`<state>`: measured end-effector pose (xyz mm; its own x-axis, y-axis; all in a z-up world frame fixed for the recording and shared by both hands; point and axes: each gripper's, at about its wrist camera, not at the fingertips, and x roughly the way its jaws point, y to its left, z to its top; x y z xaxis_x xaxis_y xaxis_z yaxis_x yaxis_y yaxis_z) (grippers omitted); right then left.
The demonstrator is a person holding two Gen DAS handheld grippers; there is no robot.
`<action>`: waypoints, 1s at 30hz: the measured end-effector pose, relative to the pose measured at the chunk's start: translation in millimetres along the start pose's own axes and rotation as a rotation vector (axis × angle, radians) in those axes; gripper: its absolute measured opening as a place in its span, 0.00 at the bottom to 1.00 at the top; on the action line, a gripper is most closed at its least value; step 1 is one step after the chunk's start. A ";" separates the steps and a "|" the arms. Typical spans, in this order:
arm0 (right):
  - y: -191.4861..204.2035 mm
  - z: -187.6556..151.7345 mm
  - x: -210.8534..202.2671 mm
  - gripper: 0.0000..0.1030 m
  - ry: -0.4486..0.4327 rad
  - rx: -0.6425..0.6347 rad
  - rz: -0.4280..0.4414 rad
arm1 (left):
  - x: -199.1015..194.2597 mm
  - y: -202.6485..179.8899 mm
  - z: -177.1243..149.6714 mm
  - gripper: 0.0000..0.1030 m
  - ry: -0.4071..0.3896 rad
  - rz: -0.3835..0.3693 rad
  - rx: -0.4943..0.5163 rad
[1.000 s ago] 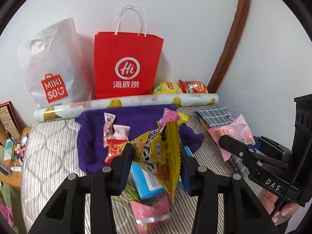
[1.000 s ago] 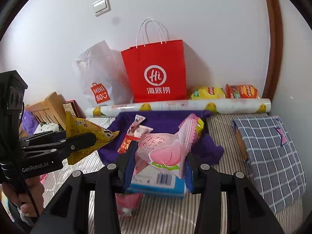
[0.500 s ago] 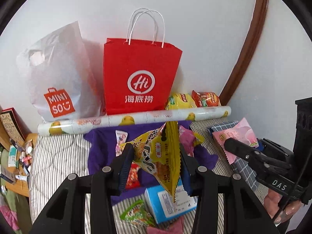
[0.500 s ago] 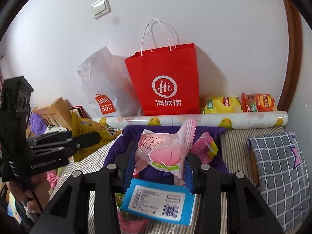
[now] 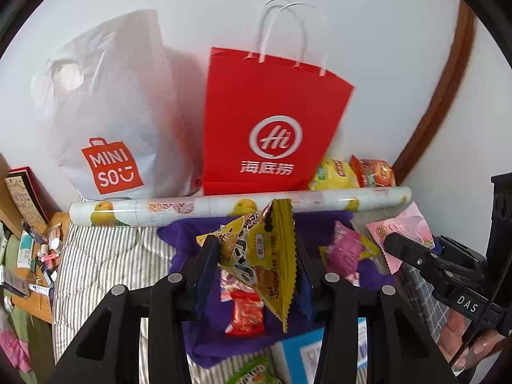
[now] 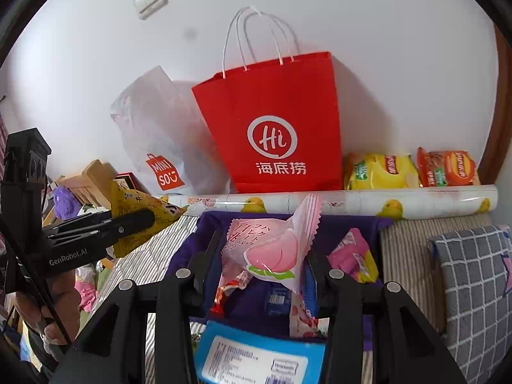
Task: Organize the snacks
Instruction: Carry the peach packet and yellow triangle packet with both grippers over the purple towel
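Left gripper [image 5: 256, 256] clamped on a yellow triangular snack packet [image 5: 265, 256] with crimped edge, right gripper [image 6: 264, 252] clamped on a pink peach-printed snack packet [image 6: 272, 249], both held above the purple cloth [image 5: 192, 243], red paper bag [image 5: 272, 121] upright at the wall behind.

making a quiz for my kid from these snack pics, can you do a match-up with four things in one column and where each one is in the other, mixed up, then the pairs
Things
1. yellow snack packet
2. pink peach packet
3. red paper bag
4. blue box

Places
A. standing against the wall behind the patterned roll
B. clamped in the right gripper
C. lying flat on the bed, nearest the camera in the right wrist view
D. clamped in the left gripper

Pairs: 1-D, 2-B, 3-A, 4-C
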<state>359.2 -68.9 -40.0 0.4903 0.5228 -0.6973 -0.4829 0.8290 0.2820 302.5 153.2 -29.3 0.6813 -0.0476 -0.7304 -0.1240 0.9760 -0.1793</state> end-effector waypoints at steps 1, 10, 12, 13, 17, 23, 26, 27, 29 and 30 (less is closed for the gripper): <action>-0.4 2.5 6.5 0.41 0.007 0.002 0.004 | 3.5 2.6 1.7 0.41 0.001 0.001 -0.006; 0.2 10.8 50.0 0.41 0.049 -0.019 0.032 | 49.4 25.3 9.0 0.41 0.057 0.012 -0.061; -1.4 8.7 62.0 0.41 0.072 -0.019 0.033 | 56.2 27.2 9.6 0.41 0.074 0.021 -0.059; -2.4 7.6 65.8 0.41 0.080 -0.018 0.034 | 57.2 27.8 9.2 0.41 0.071 0.020 -0.056; -3.5 2.0 82.5 0.41 0.121 -0.036 0.018 | 63.6 32.5 6.5 0.41 0.087 0.013 -0.059; -6.7 -1.8 100.5 0.41 0.163 -0.036 0.019 | 77.8 38.2 2.7 0.41 0.124 0.009 -0.078; -8.0 -5.3 109.6 0.41 0.189 -0.043 0.011 | 84.1 39.9 0.3 0.41 0.137 0.008 -0.086; -8.9 -6.2 111.7 0.41 0.196 -0.045 0.006 | 85.7 40.0 -0.3 0.41 0.141 0.006 -0.086; -10.7 -8.3 115.9 0.41 0.213 -0.044 0.006 | 89.0 39.7 -2.2 0.41 0.146 0.007 -0.087; -11.6 -9.1 117.4 0.41 0.219 -0.045 0.006 | 90.5 39.8 -2.9 0.41 0.148 0.007 -0.086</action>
<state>415.8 -18.9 -131.1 0.3206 0.4684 -0.8233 -0.5195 0.8137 0.2607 357.1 187.2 -104.5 0.5670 -0.0778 -0.8200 -0.1943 0.9548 -0.2250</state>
